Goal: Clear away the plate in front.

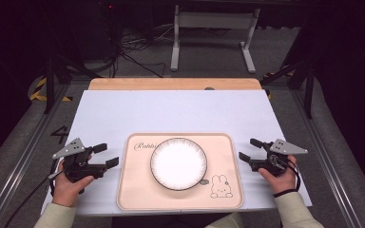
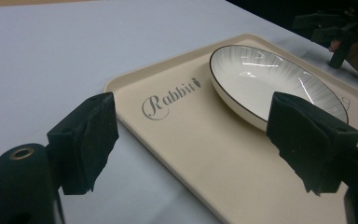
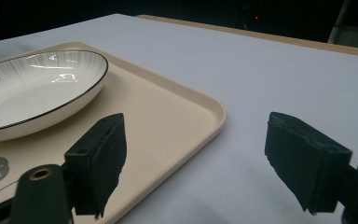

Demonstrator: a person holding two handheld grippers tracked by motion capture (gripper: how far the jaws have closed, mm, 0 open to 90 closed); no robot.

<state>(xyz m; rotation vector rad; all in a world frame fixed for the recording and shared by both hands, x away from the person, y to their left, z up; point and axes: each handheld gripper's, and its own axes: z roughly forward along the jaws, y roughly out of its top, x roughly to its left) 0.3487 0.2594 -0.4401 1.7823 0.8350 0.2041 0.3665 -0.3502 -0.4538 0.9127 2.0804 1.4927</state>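
Note:
A white plate with a dark rim rests in the middle of a beige tray printed with "Rabbit" and a rabbit drawing. To the left of the tray, a hand holds my left gripper open, its jaws pointing toward the tray's left edge. On the other side of the tray my right gripper is also open and empty, jaws straddling the tray's right edge.
The tray lies on a white mat over a wooden table. Beyond the table stand a white metal frame, cables and dark stands on the floor. In the left gripper view the other gripper shows at top right.

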